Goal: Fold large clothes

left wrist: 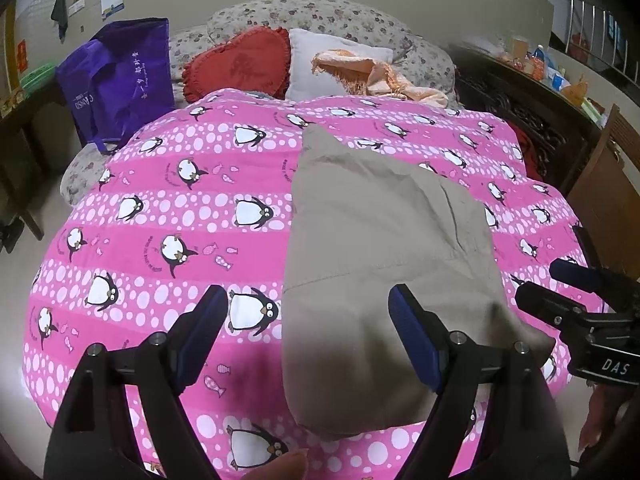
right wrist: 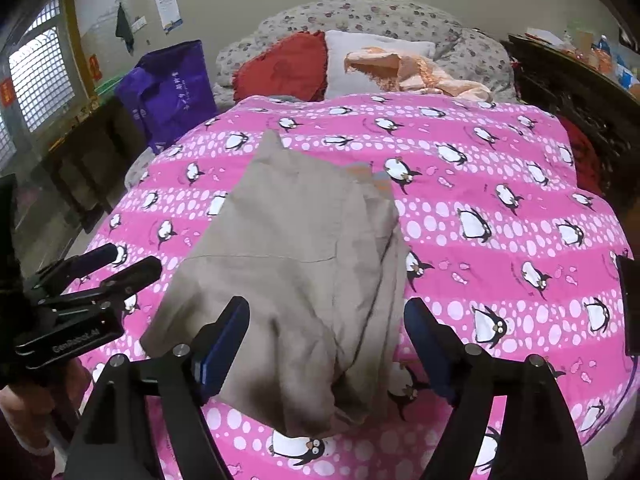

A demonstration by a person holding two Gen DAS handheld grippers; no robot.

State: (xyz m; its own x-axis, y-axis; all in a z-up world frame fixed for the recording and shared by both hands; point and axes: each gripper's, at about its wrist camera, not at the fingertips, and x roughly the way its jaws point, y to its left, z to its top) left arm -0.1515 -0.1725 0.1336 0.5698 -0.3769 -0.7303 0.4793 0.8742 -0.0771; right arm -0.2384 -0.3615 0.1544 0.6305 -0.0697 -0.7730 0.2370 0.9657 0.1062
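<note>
A beige garment [left wrist: 372,240] lies folded into a long strip on the pink penguin quilt [left wrist: 180,208], running from the near edge toward the pillows. My left gripper [left wrist: 308,294] hovers open above its near left part, with nothing between the blue pads [left wrist: 412,340]. In the right wrist view the same garment [right wrist: 296,256] is rumpled along its right side. My right gripper [right wrist: 327,304] stands open over its near end, holding nothing. Each gripper shows in the other's view: the right gripper [left wrist: 560,280] at the right edge, the left gripper [right wrist: 120,264] at the left.
At the head of the bed lie a red frilled cushion [left wrist: 240,64], a white pillow [left wrist: 332,60] and a peach cloth [left wrist: 376,74]. A purple bag [left wrist: 116,80] stands at the bed's left. Dark carved furniture [left wrist: 520,108] with clutter lines the right side.
</note>
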